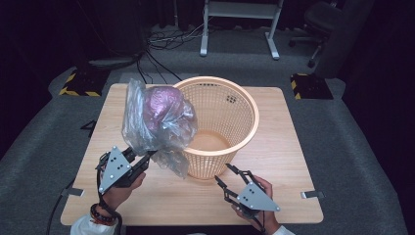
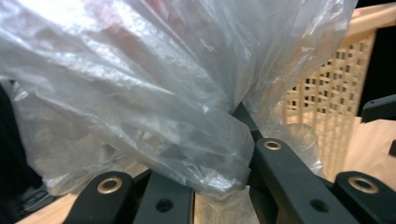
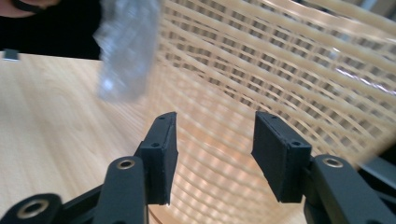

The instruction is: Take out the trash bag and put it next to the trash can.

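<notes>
Billowing crinkled translucent plastic bag

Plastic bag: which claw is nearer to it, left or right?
Left. The left claw is shut on the plastic bag, holding it up beside the basket. The right claw is open near the basket's base, off to the bag's right, not touching it.

1. The basket is standing on the table, toward its far middle.
2. The plastic bag is hanging against the basket's left side.
3. The left gripper is sitting near-left of the basket, the right gripper near-right.
</notes>
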A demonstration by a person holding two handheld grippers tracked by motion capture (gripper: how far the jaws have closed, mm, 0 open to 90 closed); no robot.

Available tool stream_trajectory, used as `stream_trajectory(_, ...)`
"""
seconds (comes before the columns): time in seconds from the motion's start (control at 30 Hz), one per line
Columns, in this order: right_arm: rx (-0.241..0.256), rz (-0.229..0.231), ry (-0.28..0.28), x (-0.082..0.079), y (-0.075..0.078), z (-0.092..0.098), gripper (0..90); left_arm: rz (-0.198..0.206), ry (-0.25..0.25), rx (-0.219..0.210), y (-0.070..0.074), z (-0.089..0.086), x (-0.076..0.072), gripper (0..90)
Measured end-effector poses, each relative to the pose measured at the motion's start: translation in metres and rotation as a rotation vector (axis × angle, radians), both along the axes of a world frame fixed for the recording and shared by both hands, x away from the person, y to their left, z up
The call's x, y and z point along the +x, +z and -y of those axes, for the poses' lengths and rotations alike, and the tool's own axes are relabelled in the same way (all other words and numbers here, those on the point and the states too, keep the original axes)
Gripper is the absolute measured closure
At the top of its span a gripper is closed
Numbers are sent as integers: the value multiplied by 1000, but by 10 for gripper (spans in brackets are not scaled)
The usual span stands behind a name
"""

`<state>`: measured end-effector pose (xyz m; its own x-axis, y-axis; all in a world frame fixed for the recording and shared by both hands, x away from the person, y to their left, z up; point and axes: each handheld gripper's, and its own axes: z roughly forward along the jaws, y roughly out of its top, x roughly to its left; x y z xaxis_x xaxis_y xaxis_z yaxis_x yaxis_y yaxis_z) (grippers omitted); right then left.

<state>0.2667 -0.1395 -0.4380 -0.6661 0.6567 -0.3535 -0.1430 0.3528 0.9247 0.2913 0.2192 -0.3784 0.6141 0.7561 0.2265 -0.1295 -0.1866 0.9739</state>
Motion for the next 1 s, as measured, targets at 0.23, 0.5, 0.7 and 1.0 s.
stream_trajectory(0.23,4,-48,-118,11,-6,31,392,21,39,-15,0,-10,12,838)
stream_trajectory(0.5,-59,-217,-212,32,-20,58,300,62,95,-8,5,-21,21,842)
stream_trajectory(0.7,-103,-458,-218,49,-38,82,254,75,135,-36,8,-30,28,843)
stream_trajectory(1.0,-112,-556,-243,55,-48,107,250,70,193,-58,8,-44,46,846)
